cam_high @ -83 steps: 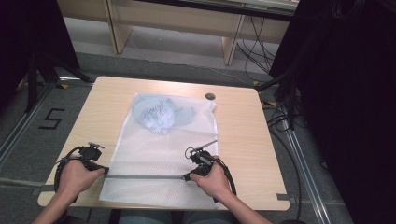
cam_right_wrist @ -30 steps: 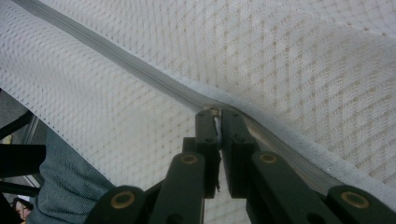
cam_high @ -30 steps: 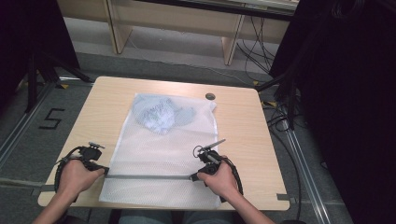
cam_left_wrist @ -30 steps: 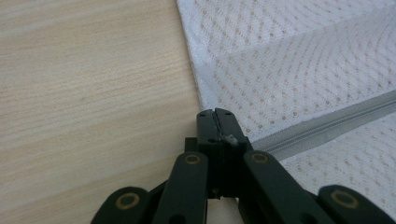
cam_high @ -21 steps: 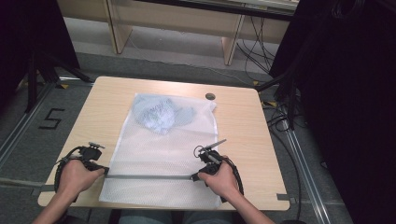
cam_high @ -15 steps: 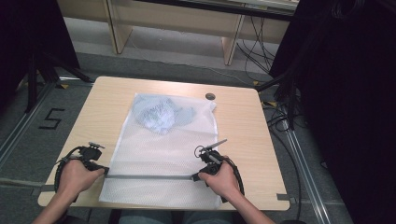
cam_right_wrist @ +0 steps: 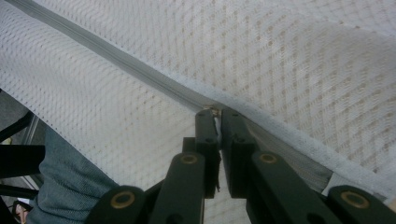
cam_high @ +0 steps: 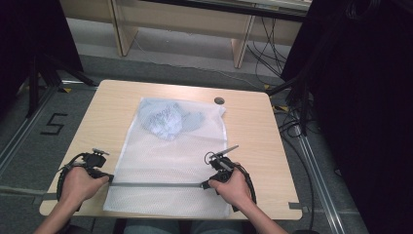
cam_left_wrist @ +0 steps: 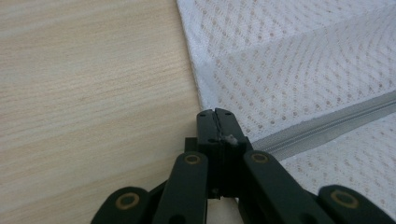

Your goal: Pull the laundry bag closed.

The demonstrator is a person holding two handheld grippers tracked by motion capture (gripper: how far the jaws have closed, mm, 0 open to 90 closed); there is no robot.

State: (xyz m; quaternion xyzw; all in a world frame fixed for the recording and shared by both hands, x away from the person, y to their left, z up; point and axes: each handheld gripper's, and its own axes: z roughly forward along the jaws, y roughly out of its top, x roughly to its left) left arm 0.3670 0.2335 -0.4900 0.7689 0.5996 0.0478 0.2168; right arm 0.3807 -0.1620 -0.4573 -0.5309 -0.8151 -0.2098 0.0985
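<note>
Moved: right tool (cam_high: 210,184) sits farther right along the zipper (cam_high: 158,185) than in the oldest picture, where it was nearer the bag's middle; over the last second it has hardly shifted. Left tool (cam_high: 108,178) holds the same spot throughout.
Bag: white mesh laundry bag (cam_high: 168,156) lies flat on the desk (cam_high: 253,126), its near edge hanging over the front, a pale blue garment (cam_high: 165,119) bunched inside at the far end.
Left tool state: jaws pressed together on the zipper's left end at the bag's edge (cam_left_wrist: 219,135).
Right tool state: jaws nearly together, pinching what looks like the zipper pull (cam_right_wrist: 214,112).
Risk: the small pull may slip from the jaws if tugged at an angle.
Risk: mesh beside the track could snag in the slider.
Risk: if the left grip fails, the bag would slide rather than unzip or close.
</note>
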